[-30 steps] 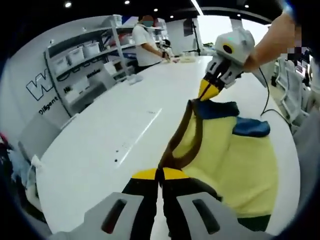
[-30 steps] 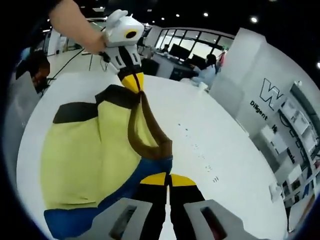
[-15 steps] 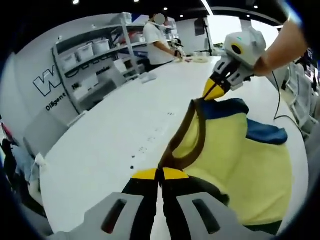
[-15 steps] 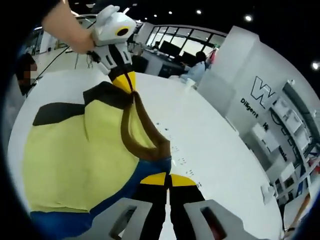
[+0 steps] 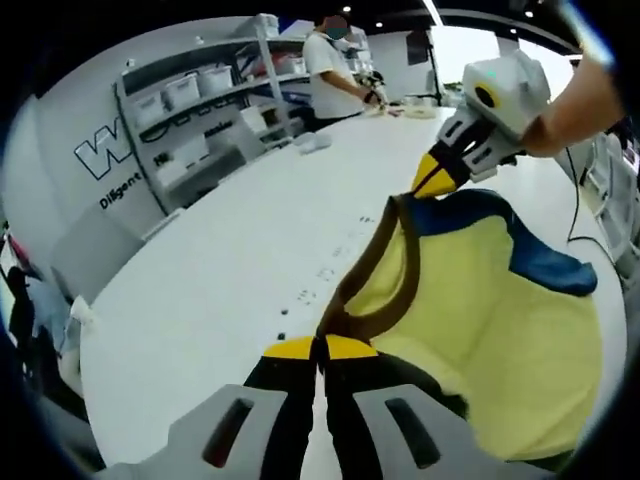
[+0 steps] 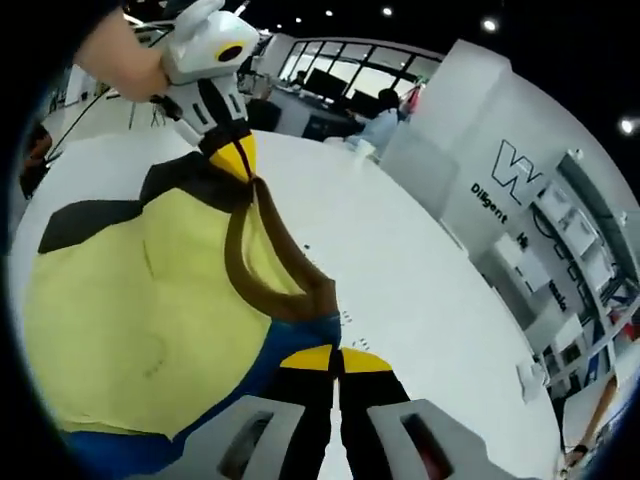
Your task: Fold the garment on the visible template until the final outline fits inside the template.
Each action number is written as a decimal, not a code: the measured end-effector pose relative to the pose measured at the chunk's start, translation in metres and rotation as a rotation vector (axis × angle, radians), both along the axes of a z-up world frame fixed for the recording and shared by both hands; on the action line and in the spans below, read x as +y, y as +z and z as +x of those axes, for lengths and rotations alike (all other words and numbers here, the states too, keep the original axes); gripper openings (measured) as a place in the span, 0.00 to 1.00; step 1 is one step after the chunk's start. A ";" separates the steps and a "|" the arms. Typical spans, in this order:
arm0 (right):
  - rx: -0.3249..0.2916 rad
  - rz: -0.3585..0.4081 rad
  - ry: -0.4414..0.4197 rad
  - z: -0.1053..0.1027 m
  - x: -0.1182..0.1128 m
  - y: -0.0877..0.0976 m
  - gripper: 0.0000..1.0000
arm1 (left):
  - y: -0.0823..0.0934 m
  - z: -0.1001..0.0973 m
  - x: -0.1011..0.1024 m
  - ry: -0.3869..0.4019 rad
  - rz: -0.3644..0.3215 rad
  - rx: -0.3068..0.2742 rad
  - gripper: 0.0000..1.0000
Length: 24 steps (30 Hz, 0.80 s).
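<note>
Both grippers [image 5: 319, 347] [image 6: 337, 359] pinch garment [image 5: 480, 330] collar

Pale yellow knit garment [image 5: 500, 310] with a brown neckband and blue and black trim, held up by its collar over the white bench [image 5: 230, 260].

The brown neckband [image 5: 365, 275] is stretched into a long taut loop, one end pinched in the left hand-held gripper [image 5: 320, 350] and the other in the right hand-held gripper [image 6: 338, 361], both with jaws closed on the fabric. The yellow body [image 6: 130, 320] hangs and drapes from that line onto the bench, lightly creased. A blue panel [image 5: 550, 265] sits at one shoulder, a black one [image 6: 85, 220] at the other. The template cannot be made out.
</note>
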State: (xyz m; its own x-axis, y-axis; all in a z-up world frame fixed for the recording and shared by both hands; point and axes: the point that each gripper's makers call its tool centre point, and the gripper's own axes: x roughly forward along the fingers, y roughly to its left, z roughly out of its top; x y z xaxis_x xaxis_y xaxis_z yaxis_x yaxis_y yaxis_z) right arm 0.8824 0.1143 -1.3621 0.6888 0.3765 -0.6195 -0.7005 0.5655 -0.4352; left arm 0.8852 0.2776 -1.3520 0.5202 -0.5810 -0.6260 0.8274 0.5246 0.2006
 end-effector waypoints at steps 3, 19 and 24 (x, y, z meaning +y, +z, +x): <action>-0.001 -0.011 -0.010 0.003 -0.002 -0.005 0.00 | -0.004 0.002 -0.003 -0.003 0.012 -0.005 0.01; -0.019 -0.022 -0.031 0.025 0.000 -0.009 0.00 | -0.016 0.027 0.001 0.056 0.049 -0.023 0.01; -0.014 -0.035 -0.041 0.027 0.001 -0.013 0.00 | -0.018 0.027 0.002 0.058 0.054 -0.018 0.01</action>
State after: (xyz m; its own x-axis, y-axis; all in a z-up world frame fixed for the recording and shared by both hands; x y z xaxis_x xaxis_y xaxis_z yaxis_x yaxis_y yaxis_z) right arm 0.9096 0.1149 -1.3751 0.7121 0.3262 -0.6217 -0.6706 0.5781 -0.4648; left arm 0.9126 0.2793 -1.3698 0.5631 -0.5153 -0.6460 0.7922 0.5591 0.2445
